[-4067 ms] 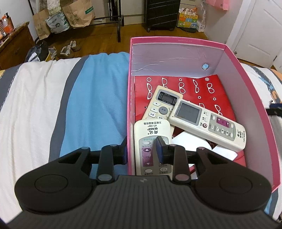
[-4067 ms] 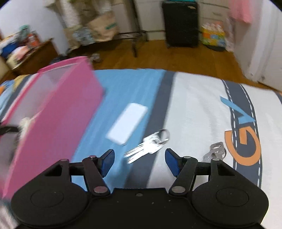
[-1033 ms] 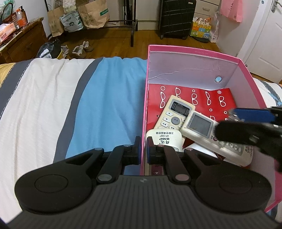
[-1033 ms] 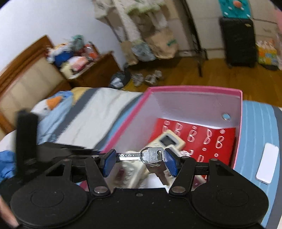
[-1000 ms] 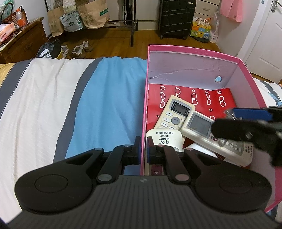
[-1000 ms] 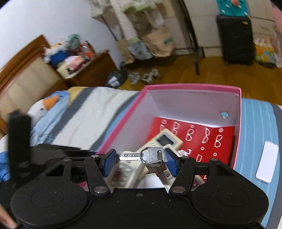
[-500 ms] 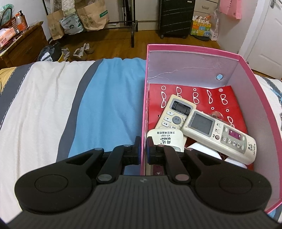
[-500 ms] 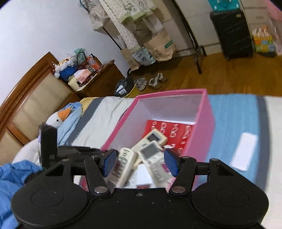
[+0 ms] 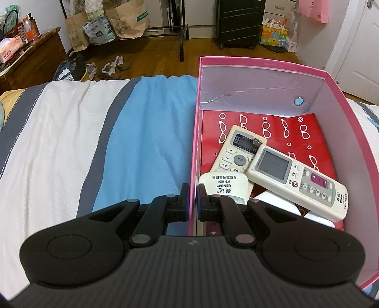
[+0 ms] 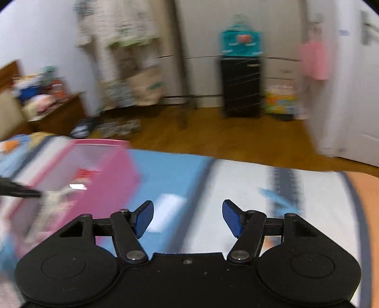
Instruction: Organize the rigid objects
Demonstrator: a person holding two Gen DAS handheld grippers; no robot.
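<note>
Pink box (image 9: 265,71) on the striped bedspread (image 9: 71,142), ahead-right of the left gripper (image 9: 193,201), whose jaws are clamped on the box's left wall. Inside, just past that gripper: three white remotes (image 9: 296,177) overlapping on a red glasses-print sheet (image 9: 308,135); small key bunch (image 9: 257,141) on the far remote. Right gripper (image 10: 187,218) empty, jaws wide and just opened further, over the bedspread; box blurred to its left, white flat object (image 10: 165,208) just ahead-left.

Blk suitcase (image 9: 240,22), paper bags (image 9: 128,19), shoes (image 9: 111,68)
</note>
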